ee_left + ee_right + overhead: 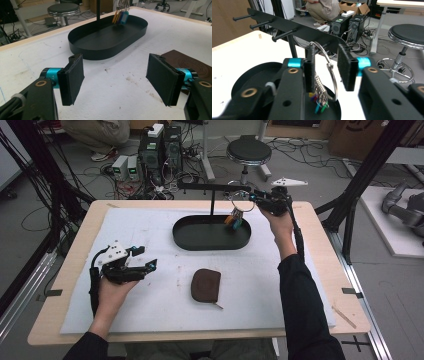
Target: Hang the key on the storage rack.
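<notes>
High view, lower left of the frame: the left gripper (142, 260) hovers over the white mat (150, 320) with its jaws spread wide and nothing between them; at lower centre lies a brown pouch (205, 285), near the mat's front edge; above it sits the black tray (200, 242) with its post and rack (212, 186); at upper right the right gripper (252, 196) has its jaws parted around the key ring (242, 201), whose keys (234, 221) dangle over the tray. Right gripper view, centre: the ring hangs on a peg of the rack, seemingly touching the left jaw; probably the step is to release it or lift it off; move along the peg, not sideways. Open mat lies left and right of the tray.
</notes>
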`<action>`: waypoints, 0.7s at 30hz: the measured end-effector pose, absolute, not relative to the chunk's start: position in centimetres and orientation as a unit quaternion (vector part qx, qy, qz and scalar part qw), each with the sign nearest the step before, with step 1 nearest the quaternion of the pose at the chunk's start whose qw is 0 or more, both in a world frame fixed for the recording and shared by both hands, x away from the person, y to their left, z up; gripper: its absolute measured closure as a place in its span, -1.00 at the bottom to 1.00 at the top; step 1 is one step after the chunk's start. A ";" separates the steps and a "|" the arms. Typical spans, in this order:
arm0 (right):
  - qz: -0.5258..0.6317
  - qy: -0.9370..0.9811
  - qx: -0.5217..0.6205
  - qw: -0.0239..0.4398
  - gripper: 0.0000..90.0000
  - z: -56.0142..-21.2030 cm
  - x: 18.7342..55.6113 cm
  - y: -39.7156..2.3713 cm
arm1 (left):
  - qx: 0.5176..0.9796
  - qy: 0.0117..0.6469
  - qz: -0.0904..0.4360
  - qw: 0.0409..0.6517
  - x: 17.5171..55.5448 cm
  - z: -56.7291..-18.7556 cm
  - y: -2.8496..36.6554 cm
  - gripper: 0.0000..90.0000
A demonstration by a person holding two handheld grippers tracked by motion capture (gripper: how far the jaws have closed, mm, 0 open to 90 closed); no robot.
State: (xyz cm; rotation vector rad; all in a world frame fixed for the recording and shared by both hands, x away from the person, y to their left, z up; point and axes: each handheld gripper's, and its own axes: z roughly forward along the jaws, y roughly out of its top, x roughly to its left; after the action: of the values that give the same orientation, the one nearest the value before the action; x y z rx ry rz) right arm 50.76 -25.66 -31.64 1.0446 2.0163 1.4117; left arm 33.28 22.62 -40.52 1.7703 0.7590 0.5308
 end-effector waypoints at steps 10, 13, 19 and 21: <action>0.516 0.732 0.364 0.256 0.00 -30.8 47.3 -27.3 | 0.746 0.321 0.226 0.539 33.5 -40.5 22.6 -0.33; 0.512 0.734 0.372 0.247 -0.11 -30.9 46.8 -27.8 | 0.744 0.321 0.227 0.540 33.5 -40.5 22.6 -0.33; 0.509 0.736 0.380 0.233 -0.23 -31.4 44.3 -29.5 | 0.744 0.321 0.229 0.539 33.8 -40.4 22.6 -0.33; 0.524 0.722 0.369 0.262 -0.17 -31.7 43.1 -30.1 | 0.743 0.324 0.229 0.539 33.9 -40.5 22.6 -0.33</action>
State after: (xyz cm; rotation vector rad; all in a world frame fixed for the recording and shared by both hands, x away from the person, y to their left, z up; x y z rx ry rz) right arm 43.07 -30.06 -31.72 0.9978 1.9543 1.4171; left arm 33.92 22.64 -40.45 1.7666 0.7703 0.5449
